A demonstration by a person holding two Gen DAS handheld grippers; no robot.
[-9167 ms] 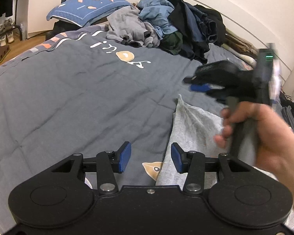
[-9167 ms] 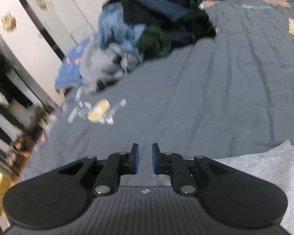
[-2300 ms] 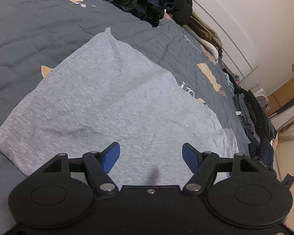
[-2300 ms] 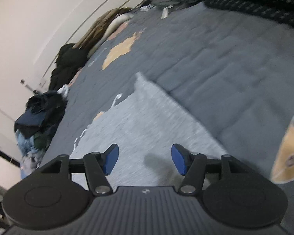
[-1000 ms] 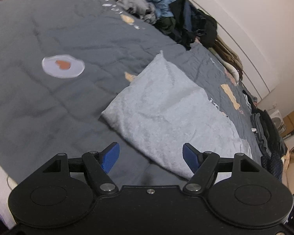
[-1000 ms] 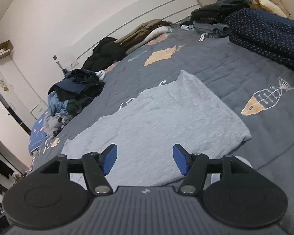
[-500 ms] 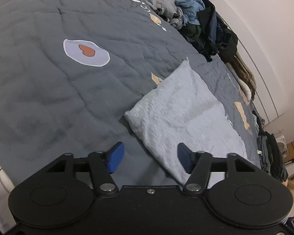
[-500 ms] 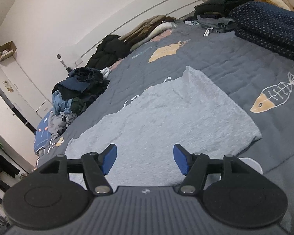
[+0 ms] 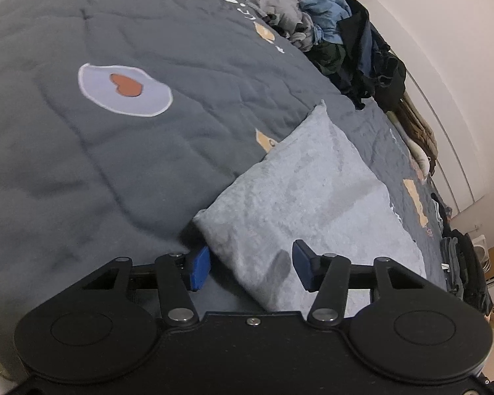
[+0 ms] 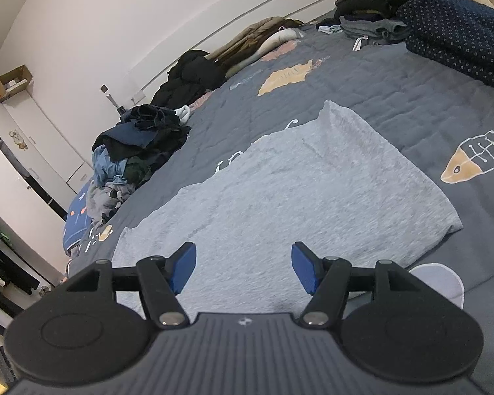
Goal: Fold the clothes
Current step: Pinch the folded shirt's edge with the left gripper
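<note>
A dark grey quilt (image 9: 148,164) with fish and egg motifs covers the bed, against a white wall. Far ahead of both claws sits a heap of unfolded clothes (image 10: 138,151); nothing blocks the way. The light grey garment (image 10: 296,197) lies flat, its long axis running away from the left gripper (image 9: 251,268), whose jaws are closing about its near corner, apparently not yet pinching. The right gripper (image 10: 243,270) hovers wide over the cloth's near edge.

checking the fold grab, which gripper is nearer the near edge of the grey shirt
Left. The left gripper straddles the grey shirt edge, jaws closing around it, pads not yet pressing. The right gripper hangs open above the cloth's middle.
</note>
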